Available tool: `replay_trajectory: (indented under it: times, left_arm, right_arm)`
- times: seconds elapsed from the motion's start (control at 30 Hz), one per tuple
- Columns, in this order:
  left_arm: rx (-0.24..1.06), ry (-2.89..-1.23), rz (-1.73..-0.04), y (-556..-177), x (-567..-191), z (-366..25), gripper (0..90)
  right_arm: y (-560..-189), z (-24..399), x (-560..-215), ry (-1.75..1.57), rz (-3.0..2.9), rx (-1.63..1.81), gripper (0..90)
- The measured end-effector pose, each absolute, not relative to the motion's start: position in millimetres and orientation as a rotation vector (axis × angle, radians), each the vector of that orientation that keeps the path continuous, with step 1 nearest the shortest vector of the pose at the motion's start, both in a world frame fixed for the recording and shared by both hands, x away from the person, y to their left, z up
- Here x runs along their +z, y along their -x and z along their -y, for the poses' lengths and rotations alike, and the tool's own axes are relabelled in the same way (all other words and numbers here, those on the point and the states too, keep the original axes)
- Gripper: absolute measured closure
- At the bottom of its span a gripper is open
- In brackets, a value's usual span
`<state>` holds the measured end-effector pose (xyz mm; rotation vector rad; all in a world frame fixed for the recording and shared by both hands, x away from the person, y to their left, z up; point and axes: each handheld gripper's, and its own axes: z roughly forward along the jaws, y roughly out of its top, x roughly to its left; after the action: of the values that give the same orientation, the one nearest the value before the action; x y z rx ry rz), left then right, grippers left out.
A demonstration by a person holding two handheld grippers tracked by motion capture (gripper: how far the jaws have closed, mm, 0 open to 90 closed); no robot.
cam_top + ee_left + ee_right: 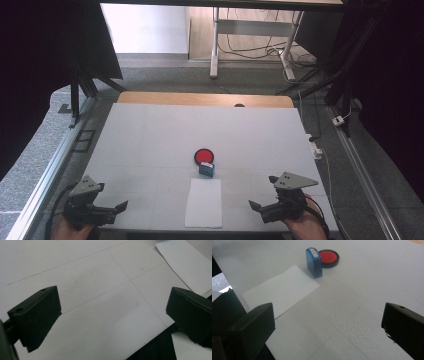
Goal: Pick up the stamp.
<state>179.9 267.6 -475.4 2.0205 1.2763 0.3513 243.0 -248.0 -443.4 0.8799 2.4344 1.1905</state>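
A blue stamp [207, 169] stands upright near the table's middle, just in front of a round red ink pad [204, 156] in a black case. A white sheet of paper [204, 202] lies right in front of the stamp. In the right gripper view the stamp [314, 262] and ink pad [328, 257] sit beyond the paper [280, 291]. My left gripper [116, 209] rests open at the front left corner, with nothing between its jaws. My right gripper [262, 201] is open at the front right, empty. In the left gripper view a corner of the paper [186, 263] shows.
The table is covered by a white mat [150, 140], with a wooden edge [200, 98] at the far side. A metal rail [45, 175] runs along the left. Cables and a table's legs [215, 45] stand on the floor beyond.
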Motion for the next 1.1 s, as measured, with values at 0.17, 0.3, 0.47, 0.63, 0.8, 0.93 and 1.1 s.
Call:
replay_trajectory:
  times: [0.17,0.3,0.47,0.63,0.8,0.93,1.1]
  left_arm:
    - [0.348,-2.019,-1.275,-180.0,-475.4,-267.9,0.1]
    - [0.352,-2.022,-1.277,-179.9,-475.4,-267.7,0.1]
    - [0.349,-2.020,-1.279,-180.0,-475.5,-267.8,0.1]
    - [0.350,-2.020,-1.280,-180.1,-475.5,-267.9,0.1]
    - [0.346,-2.017,-1.282,-180.1,-475.6,-268.1,0.0]
    - [0.339,-2.015,-1.282,-180.6,-475.7,-268.6,0.0]
    - [0.332,-2.013,-1.281,-181.1,-475.8,-269.2,0.0]
  right_arm:
    - [-247.5,244.6,-444.7,-0.907,-2.466,1.222,0.0]
    - [-250.6,239.5,-444.1,-0.911,-2.463,1.232,0.0]
    - [-254.9,232.2,-442.5,-0.915,-2.473,1.250,0.0]
    - [-259.7,223.3,-441.9,-0.888,-2.492,1.243,0.0]
    - [-265.2,213.2,-442.0,-0.865,-2.503,1.232,0.0]
    - [-269.4,207.1,-443.1,-0.846,-2.500,1.224,0.0]
    - [-277.7,201.2,-446.5,-0.841,-2.504,1.188,0.0]
